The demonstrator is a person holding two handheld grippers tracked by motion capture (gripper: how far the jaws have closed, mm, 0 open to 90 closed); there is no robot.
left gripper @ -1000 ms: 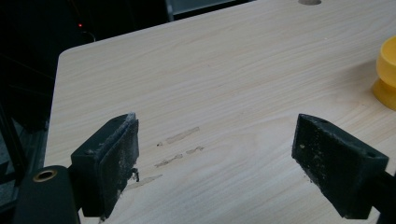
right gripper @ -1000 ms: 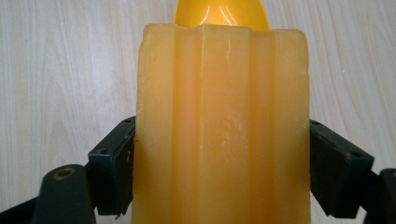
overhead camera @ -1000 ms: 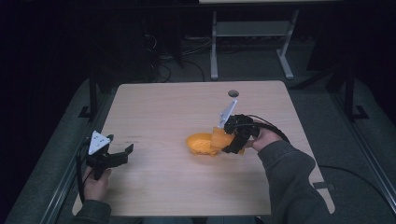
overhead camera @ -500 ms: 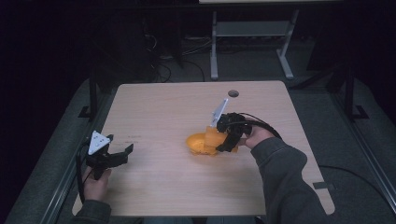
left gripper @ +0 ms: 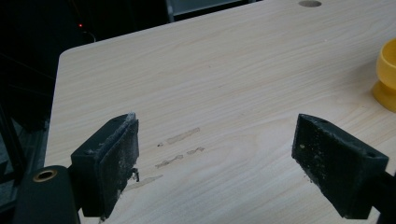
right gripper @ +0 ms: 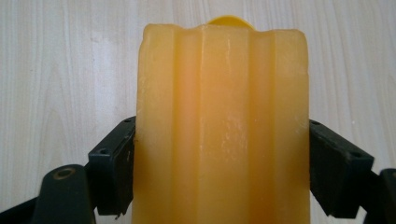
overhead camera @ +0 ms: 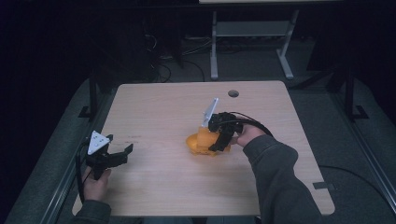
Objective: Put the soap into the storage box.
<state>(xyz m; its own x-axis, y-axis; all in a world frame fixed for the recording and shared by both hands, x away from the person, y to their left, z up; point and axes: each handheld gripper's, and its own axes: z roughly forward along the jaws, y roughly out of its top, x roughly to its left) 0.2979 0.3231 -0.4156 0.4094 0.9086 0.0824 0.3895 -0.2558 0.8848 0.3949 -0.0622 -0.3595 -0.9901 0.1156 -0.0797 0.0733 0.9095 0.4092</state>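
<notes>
A pale orange ribbed block (right gripper: 224,84) sits between the jaws of my right gripper (right gripper: 224,142), which is shut on its two sides. Behind the block's top edge peeks the rim of a yellow bowl (right gripper: 227,19). In the high view the right gripper (overhead camera: 218,138) holds the block (overhead camera: 204,135) over the yellow bowl (overhead camera: 195,145) near the table's middle. My left gripper (overhead camera: 120,143) rests at the table's left front, open, with nothing between its pads (left gripper: 114,158). In the left gripper view the footed yellow bowl (left gripper: 386,70) stands at the right edge.
The light wooden table (overhead camera: 154,107) has a round cable hole (overhead camera: 233,93) at its far edge. Faint smears (left gripper: 180,137) mark the wood ahead of the left gripper. A white desk frame (overhead camera: 252,32) stands on the dark floor beyond the table.
My right gripper has shifted a little to the left with the block and stands more upright over the bowl. The left gripper has stayed where it was.
</notes>
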